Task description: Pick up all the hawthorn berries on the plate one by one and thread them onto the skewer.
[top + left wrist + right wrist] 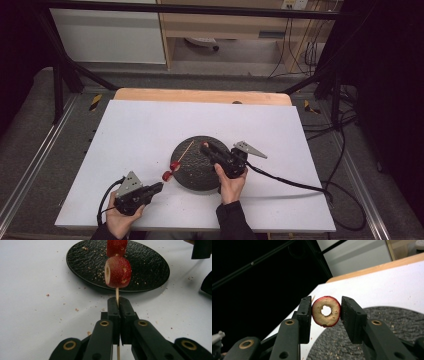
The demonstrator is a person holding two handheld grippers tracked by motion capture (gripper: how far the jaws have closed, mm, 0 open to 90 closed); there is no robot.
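My left gripper point(118, 300) is shut on the lower end of a thin wooden skewer point(117, 292). Two red cored fruit pieces are threaded on it, the nearer piece point(118, 271) just beyond the jaws and a second piece point(117, 246) above it. In the high view the left gripper point(161, 186) sits at the front left, and the skewer point(186, 150) slants up over the black plate point(197, 175). My right gripper point(326, 315) is shut on a red-skinned fruit ring point(326, 311) with a hole through its middle, held over the plate's far left part point(206, 145).
The round black textured plate point(145, 270) lies in the middle of a white board point(150, 130) and carries crumbs. More crumbs are scattered on the white surface near the plate. A wooden table edge point(200, 95) runs behind the board, and cables trail at the right.
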